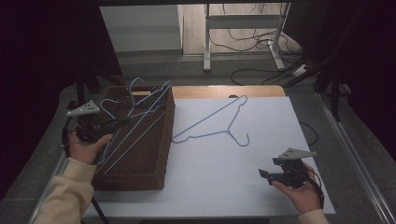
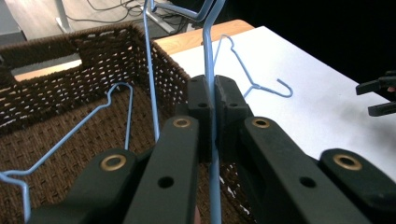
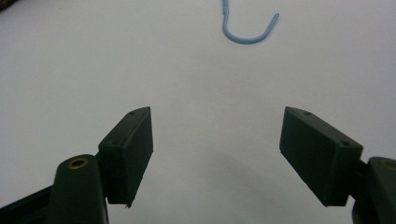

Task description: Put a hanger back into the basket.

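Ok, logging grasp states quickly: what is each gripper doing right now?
Left gripper: closed on a blue wire hanger over the wicker basket.
Right gripper: open, holding nothing.

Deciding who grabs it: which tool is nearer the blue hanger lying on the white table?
Right. The right tool sits open just below the hanger's hook; the left tool is over the basket, clamping another hanger.

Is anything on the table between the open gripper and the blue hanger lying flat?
Nothing visible. The right gripper, jaws open, faces the hook of the blue wire hanger across bare white tabletop. The brown wicker basket sits well off to the side.
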`<state>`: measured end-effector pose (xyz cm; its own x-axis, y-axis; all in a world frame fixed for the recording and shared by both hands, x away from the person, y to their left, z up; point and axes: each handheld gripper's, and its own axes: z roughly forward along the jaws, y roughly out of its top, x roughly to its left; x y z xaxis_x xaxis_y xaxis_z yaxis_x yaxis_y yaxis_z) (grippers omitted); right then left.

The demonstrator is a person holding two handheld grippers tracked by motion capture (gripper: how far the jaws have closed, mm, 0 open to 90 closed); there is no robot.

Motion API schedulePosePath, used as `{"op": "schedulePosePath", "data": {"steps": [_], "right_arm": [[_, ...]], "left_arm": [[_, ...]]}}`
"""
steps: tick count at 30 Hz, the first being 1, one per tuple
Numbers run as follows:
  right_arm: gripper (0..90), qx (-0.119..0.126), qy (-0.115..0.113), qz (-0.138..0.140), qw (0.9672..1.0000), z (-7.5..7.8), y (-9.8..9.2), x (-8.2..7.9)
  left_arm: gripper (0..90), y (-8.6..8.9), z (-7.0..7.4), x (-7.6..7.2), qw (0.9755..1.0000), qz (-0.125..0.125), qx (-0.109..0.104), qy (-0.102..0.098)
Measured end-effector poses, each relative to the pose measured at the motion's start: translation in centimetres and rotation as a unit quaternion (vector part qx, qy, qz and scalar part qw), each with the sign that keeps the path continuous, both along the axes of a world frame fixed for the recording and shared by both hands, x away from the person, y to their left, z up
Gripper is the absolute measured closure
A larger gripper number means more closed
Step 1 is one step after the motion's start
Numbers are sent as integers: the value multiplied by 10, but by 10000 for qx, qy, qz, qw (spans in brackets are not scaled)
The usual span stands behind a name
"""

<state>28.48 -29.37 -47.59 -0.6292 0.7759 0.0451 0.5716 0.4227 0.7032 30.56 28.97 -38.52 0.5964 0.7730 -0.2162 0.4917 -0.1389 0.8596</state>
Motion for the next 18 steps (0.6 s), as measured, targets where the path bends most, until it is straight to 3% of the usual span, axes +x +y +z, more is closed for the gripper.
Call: {"op": "schedulePosePath", "data": {"steps": [8,14,18], "right_arm": [[258,-13,12,5,10000,0,0,0],[258,-30,23,10,10000,-1,1,0],[258,-36,14,28,10000,-1,1,0]], "left_arm": [[861,8,-12,8,9998,78,-16,193],[861,9,-19,14,9994,96,157,278],[861,11,-34,18,9986,101,186,484]]}}
